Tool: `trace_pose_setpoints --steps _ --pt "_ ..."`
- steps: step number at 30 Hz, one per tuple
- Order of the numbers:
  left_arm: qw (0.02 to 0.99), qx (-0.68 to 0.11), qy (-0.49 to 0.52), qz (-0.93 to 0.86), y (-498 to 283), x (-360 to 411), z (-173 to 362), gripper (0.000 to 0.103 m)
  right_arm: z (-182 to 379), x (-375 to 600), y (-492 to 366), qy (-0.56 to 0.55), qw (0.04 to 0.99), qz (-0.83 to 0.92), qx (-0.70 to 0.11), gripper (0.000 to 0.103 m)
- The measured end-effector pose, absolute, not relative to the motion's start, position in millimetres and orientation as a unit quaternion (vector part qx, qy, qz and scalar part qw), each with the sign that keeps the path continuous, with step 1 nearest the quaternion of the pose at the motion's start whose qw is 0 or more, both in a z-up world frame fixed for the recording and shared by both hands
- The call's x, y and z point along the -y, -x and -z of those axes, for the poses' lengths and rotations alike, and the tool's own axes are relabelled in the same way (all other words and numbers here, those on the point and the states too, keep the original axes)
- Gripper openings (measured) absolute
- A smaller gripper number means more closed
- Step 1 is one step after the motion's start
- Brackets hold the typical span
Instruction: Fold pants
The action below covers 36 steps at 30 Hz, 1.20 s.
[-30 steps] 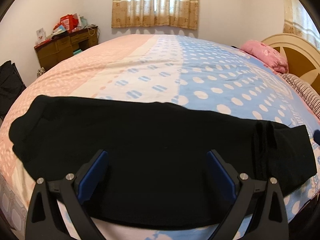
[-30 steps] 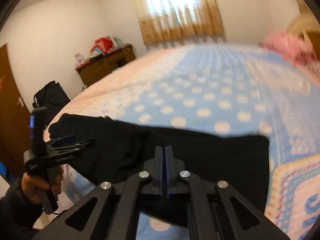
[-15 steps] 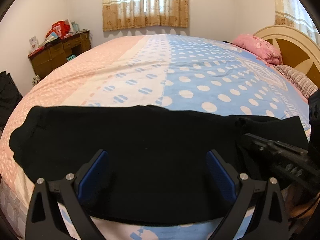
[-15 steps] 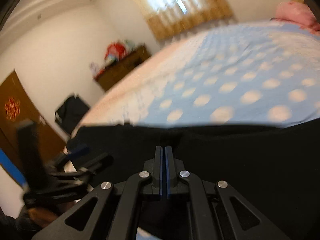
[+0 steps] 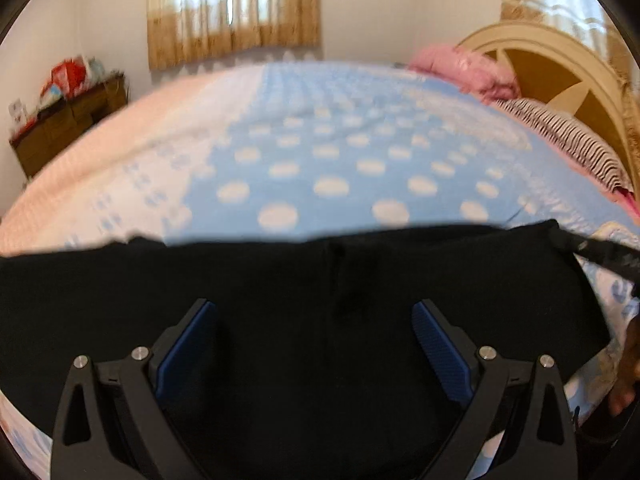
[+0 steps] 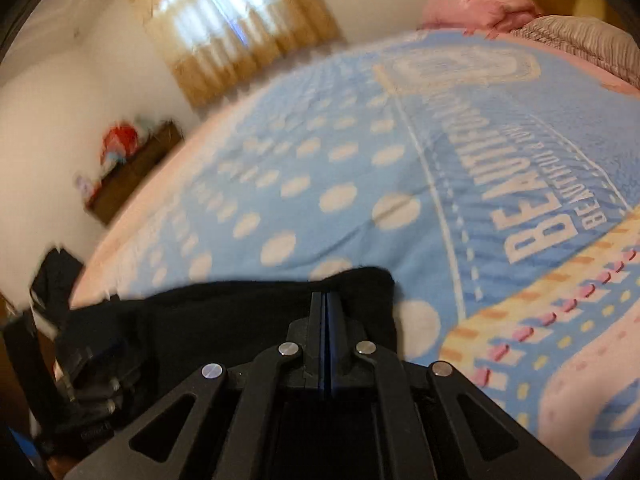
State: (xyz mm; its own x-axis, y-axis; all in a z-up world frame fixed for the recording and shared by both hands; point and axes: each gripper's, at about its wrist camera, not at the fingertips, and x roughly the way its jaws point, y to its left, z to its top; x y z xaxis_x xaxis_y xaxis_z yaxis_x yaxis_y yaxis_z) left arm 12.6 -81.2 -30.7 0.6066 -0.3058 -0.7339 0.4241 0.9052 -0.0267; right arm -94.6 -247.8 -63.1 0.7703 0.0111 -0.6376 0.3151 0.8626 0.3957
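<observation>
The black pants [image 5: 312,288] lie folded in a long band across the near edge of the bed. My left gripper [image 5: 314,316] is open and hovers over their middle, a blue pad on each side, holding nothing. My right gripper [image 6: 325,300] is shut over the right end of the pants [image 6: 248,320]; whether cloth is pinched between its pads is not clear. It also shows in the left wrist view [image 5: 600,256] at the right end of the pants. The left gripper shows in the right wrist view [image 6: 88,376] at the far left.
The bed has a blue and pink dotted cover [image 5: 332,152]. A pink pillow [image 5: 464,68] and striped bedding [image 5: 568,140] lie by the cream headboard [image 5: 560,64]. A wooden dresser [image 5: 68,120] stands at the far left wall. A black bag [image 6: 56,276] sits by the bed.
Both views have swung to the right along the bed. My right gripper has moved to the right end of the pants. My left gripper stays open over the pants.
</observation>
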Motion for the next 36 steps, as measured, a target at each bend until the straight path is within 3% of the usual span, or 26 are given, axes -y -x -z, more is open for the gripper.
trace_pose_setpoints --steps 6,10,16,21,29,36 --pt "0.892 -0.396 -0.07 0.204 -7.2 75.7 32.7 0.101 57.1 248.5 102.9 -0.261 0.905 0.083 -0.327 0.003" --pt "0.893 -0.392 -0.064 0.209 -2.3 63.0 27.9 0.101 27.9 210.8 135.0 -0.215 0.935 0.041 -0.279 0.003" --pt "0.903 -0.385 -0.05 0.182 -1.9 19.5 24.9 0.101 69.2 180.7 128.9 -0.202 0.91 0.035 -0.36 0.003" --pt "0.92 -0.373 -0.028 0.116 -5.7 -37.3 16.0 0.101 48.6 176.8 131.8 -0.236 0.918 0.015 -0.319 0.003" --pt "0.936 -0.323 0.109 -0.085 -5.5 -184.7 -2.8 0.1 26.7 103.2 115.3 -0.171 0.933 -0.073 -0.309 0.003" --pt "0.9 -0.338 0.235 -0.141 -21.5 -235.7 18.9 0.093 32.0 80.6 111.9 -0.157 0.928 -0.099 -0.324 0.003"
